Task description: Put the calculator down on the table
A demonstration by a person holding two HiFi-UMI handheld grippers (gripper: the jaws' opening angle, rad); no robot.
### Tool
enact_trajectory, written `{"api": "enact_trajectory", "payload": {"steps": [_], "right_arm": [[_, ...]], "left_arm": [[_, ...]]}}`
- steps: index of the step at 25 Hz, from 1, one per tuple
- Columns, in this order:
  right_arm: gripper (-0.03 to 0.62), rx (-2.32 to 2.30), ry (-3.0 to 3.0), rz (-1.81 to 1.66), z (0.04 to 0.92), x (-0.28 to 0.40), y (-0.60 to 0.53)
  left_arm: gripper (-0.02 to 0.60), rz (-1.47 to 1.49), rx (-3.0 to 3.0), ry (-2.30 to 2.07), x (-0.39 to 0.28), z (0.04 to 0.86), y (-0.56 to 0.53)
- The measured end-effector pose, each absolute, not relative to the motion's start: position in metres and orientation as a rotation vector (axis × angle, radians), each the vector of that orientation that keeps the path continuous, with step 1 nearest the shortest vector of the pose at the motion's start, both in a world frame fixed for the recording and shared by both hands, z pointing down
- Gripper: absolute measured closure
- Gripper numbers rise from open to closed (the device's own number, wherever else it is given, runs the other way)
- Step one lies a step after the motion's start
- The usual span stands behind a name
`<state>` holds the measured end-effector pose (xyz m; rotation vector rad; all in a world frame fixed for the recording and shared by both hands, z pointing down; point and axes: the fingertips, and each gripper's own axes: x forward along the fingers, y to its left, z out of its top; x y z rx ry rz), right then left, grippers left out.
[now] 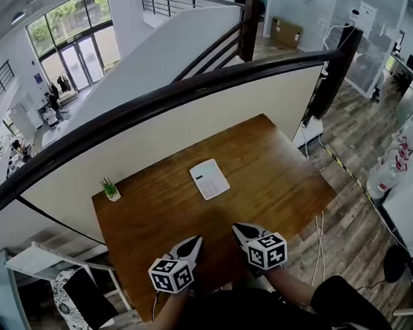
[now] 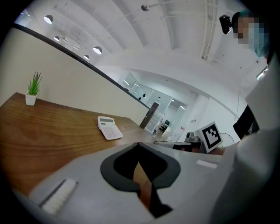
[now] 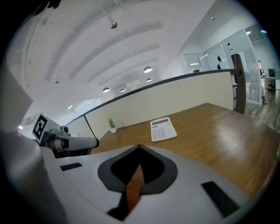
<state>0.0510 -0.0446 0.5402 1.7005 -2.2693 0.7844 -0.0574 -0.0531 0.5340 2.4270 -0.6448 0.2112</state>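
Counted one white calculator (image 1: 210, 179), lying flat and face up on one brown wooden table (image 1: 288, 189), on the middle part of the top and somewhat nearer the partition side than the near side. Found it touched by neither tool, with bare wood all round it. Counted one small potted plant (image 1: 110, 188), standing upright near the table's far left corner, close to the cream partition (image 1: 189, 133) and well apart from the calculator. Counted one dark handrail (image 1: 186, 90) capping that partition. Counted two hand-held grippers, side by side over the table's near edge, both pointing toward the calculator and both well apart from it. Found the left gripper (image 1: 194, 242) with its two jaws pressed together at the tips, clamped on nothing; confirmed in the left gripper view, with only a sliver of table wood showing behind the meeting point. Found the right gripper (image 1: 239, 230) in the same condition: two jaws together, nothing between them, only wood showing behind; confirmed in the right gripper view. Counted two marker cubes, namely the left marker cube (image 1: 171, 274) and the right marker cube (image 1: 266, 251), one mounted behind each pair of jaws. Noted two forearms at the bottom of the head view, one behind each gripper.
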Motion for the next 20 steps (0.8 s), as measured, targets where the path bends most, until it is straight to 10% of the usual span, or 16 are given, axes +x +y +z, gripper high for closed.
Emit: {"api": "enact_trajectory", "payload": {"steps": [20], "right_arm": [[0.582, 1.727, -2.284, 0.838, 0.546, 0.051, -0.032]], "left_arm": [[0.571, 0.227, 2.384, -0.621, -0.053, 0.55, -0.038]]}}
